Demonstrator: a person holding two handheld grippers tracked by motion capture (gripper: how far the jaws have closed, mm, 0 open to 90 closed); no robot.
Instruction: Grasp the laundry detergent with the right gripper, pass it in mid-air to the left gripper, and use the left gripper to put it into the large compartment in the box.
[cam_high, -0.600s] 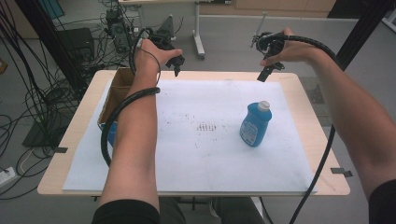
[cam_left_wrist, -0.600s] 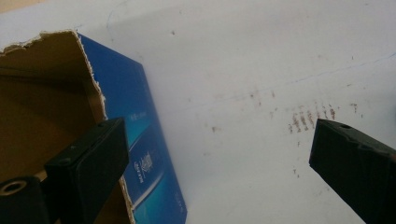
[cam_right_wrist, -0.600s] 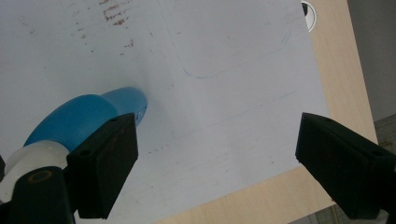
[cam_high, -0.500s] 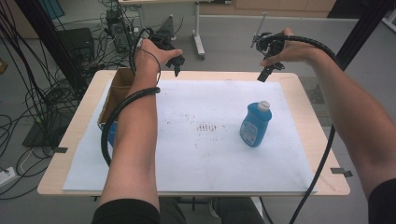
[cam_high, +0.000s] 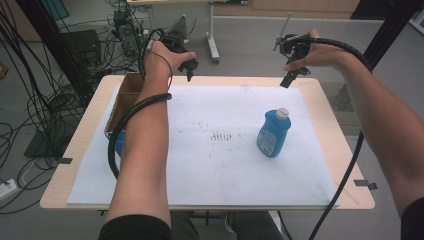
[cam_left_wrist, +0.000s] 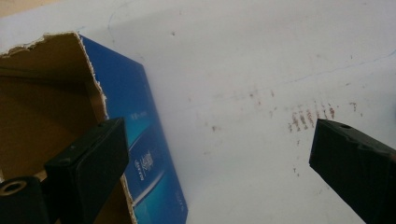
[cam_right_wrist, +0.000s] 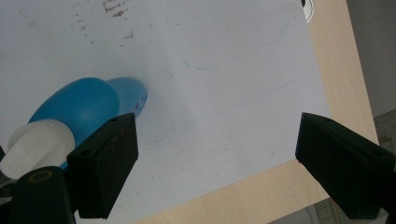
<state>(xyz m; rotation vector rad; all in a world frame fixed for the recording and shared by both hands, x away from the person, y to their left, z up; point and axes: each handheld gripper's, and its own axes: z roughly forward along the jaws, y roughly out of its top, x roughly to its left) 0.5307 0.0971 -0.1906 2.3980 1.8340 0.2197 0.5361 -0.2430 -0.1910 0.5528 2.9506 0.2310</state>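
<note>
A blue bottle (cam_high: 273, 132) with a white cap stands upright on the white sheet (cam_high: 225, 165), right of the middle. My right gripper (cam_high: 290, 77) hovers over the table's far edge, beyond the bottle. In the right gripper view its jaws (cam_right_wrist: 215, 140) stand wide apart and open, with the bottle (cam_right_wrist: 79, 107) below and to the left of them. My left gripper (cam_high: 189, 70) is held above the far left of the table, open, with nothing between its jaws (cam_left_wrist: 219, 140). An open cardboard box (cam_high: 125, 97) with a blue side (cam_left_wrist: 140, 140) lies under its left jaw.
The sheet covers most of the wooden table (cam_high: 345, 145) and carries brown smudges (cam_high: 222, 136) at its centre. Cables and equipment (cam_high: 75, 55) crowd the floor at the left, and a desk leg (cam_high: 212, 40) stands beyond the far edge.
</note>
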